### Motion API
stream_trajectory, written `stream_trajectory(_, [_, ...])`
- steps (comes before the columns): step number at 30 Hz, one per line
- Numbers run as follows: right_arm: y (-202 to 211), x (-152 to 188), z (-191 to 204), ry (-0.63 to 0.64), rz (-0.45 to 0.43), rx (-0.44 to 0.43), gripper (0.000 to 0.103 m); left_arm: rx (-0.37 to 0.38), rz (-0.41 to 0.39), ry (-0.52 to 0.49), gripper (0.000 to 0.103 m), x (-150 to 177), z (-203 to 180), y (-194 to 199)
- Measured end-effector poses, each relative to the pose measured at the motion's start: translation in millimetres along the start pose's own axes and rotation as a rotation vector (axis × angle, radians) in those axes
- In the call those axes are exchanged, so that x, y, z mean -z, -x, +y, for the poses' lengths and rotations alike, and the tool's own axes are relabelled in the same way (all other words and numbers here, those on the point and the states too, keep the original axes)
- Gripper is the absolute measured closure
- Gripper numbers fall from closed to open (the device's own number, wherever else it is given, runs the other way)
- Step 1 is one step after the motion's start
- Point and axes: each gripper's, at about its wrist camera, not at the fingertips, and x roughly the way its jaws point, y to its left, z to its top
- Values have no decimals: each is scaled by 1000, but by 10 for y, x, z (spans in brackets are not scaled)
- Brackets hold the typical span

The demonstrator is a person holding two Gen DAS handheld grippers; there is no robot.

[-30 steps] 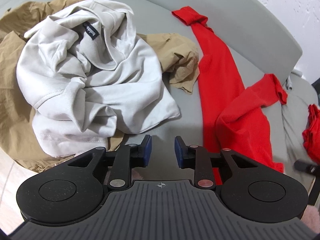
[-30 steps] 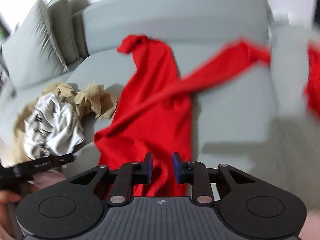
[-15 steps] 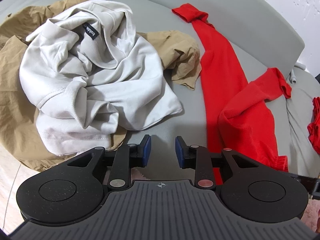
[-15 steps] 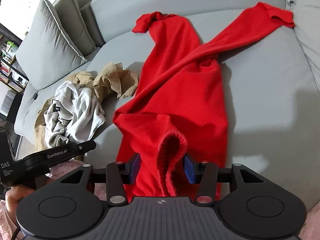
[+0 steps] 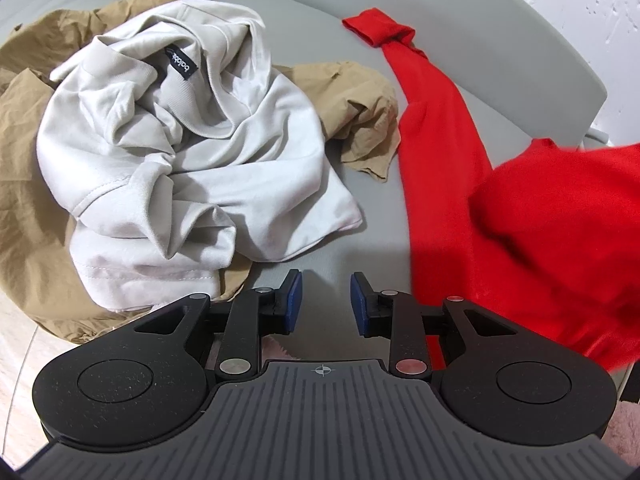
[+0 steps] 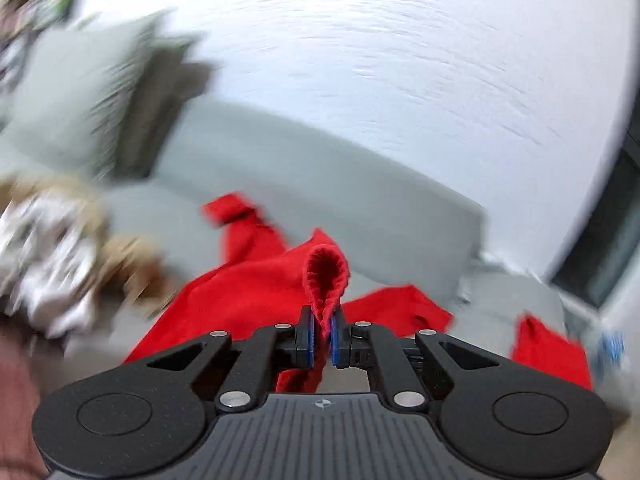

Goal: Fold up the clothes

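Two blue-padded fingers of the left gripper (image 5: pixel 325 302) stand apart with nothing between them, held low and level over the bare grey sofa seat (image 5: pixel 316 20). Ahead and to the left in this left wrist view, a crumpled pale grey sweatshirt (image 5: pixel 192 160) lies on top of a tan garment (image 5: pixel 24 184), part of which also shows beyond it, touching the red sweater (image 5: pixel 440 152). That sweater stretches from a cuff near the backrest down to the right of the gripper, where a blurred bulk of it rises off the seat.

From the right wrist view, the right gripper (image 6: pixel 322 336) is tilted upward toward the white wall (image 6: pixel 400 60), its pads pressed together on a fold of the red sweater's ribbed edge, which loops up above the fingertips. Below, the rest of the sweater trails down onto the sofa. Everything at the left of this view is heavily blurred; the grey and tan pile and a cushion (image 6: pixel 80 92) are just recognisable.
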Motion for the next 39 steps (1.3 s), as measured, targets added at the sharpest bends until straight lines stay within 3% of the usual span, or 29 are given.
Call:
stream_trajectory(4, [-130, 375, 682, 367, 120, -183, 96, 3, -1, -1, 71, 6, 18, 13])
stream_trajectory(5, [-131, 417, 742, 405, 146, -222, 95, 5, -1, 0, 71, 6, 26, 18])
stream_trajectory(7, [-119, 458, 798, 440, 188, -289, 92, 9, -3, 6, 71, 5, 43, 24])
stream_trajectory(9, [-62, 475, 793, 466, 232, -366, 67, 12, -4, 11, 71, 1, 54, 24])
stream_trajectory(12, [17, 436, 669, 432, 248, -400, 61, 5, 1, -2, 69, -2, 20, 10])
stream_trajectory(15, [107, 325, 387, 250, 248, -428, 57, 5, 5, -20, 66, 3, -14, 6])
stream_trajectory(20, [127, 248, 4, 22, 238, -404, 56, 48, -10, -62, 66, 17, -114, 74])
stream_trajectory(24, [-64, 175, -252, -140, 234, -348, 66, 117, -59, -232, 66, 82, -422, 191])
stream_trajectory(28, [-408, 88, -401, -275, 258, -322, 71, 155, -49, -353, 60, 79, -689, 111])
stream_trajectory(30, [-684, 58, -522, -435, 291, -318, 70, 132, -48, -399, 53, 49, -816, 1])
stream_trajectory(35, [-1300, 112, -851, -826, 375, -321, 65, 70, -72, -483, 52, -70, -1071, -267])
stream_trajectory(39, [-1667, 229, -1060, -1013, 403, -285, 63, 19, -109, -561, 52, -156, -1207, -455])
